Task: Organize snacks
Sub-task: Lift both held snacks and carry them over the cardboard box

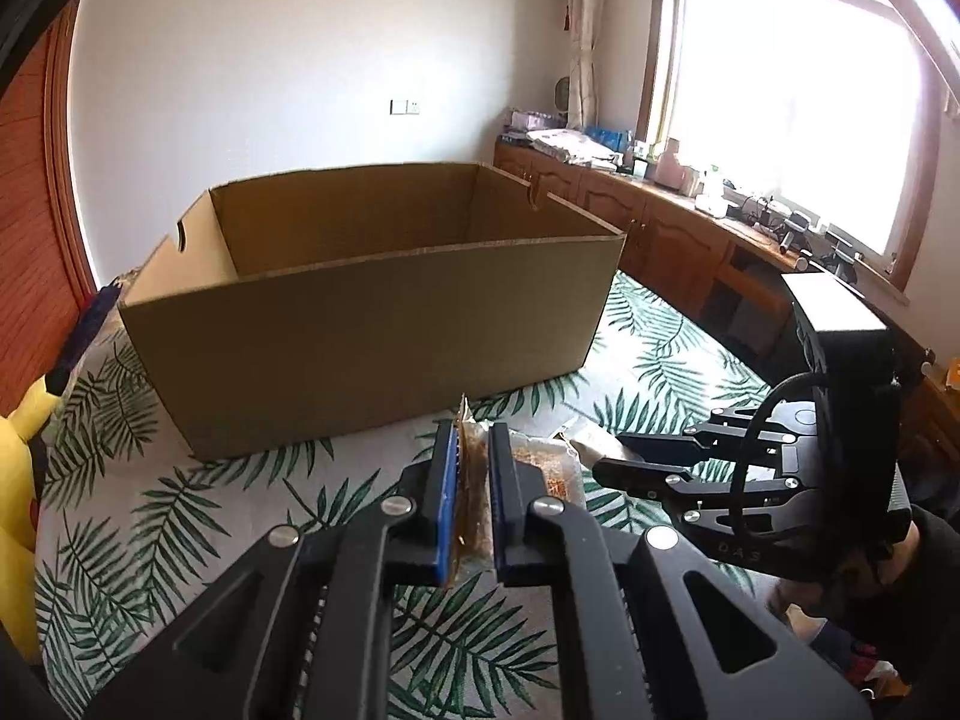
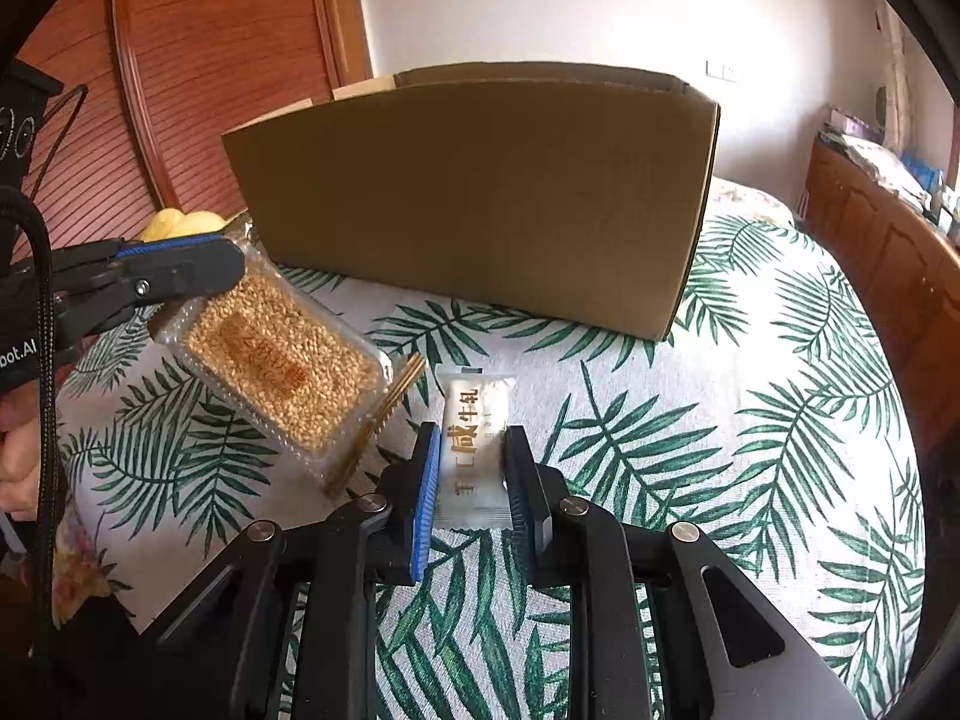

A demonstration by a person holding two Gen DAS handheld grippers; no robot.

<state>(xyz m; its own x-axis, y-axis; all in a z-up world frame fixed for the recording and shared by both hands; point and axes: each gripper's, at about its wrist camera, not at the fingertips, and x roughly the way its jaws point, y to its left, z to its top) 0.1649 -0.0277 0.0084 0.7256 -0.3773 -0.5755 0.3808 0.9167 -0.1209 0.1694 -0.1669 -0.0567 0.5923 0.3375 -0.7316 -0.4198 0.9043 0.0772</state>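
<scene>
Grippers both loaded. The right gripper (image 2: 471, 468) is clamped on a white, Chinese-lettered plastic candy wrapper (image 2: 476, 444), held just above the palm-leaf-printed tablecloth (image 2: 750, 420). The left gripper (image 1: 470, 480) is closed edgewise on a clear plastic packet of golden sesame brittle (image 2: 282, 360), which hangs tilted in the air beside the candy. Beyond both stands an open brown cardboard box (image 1: 372, 324), upright on the cloth. A yellow plush toy (image 1: 18, 480) lies at the cloth's left edge.
</scene>
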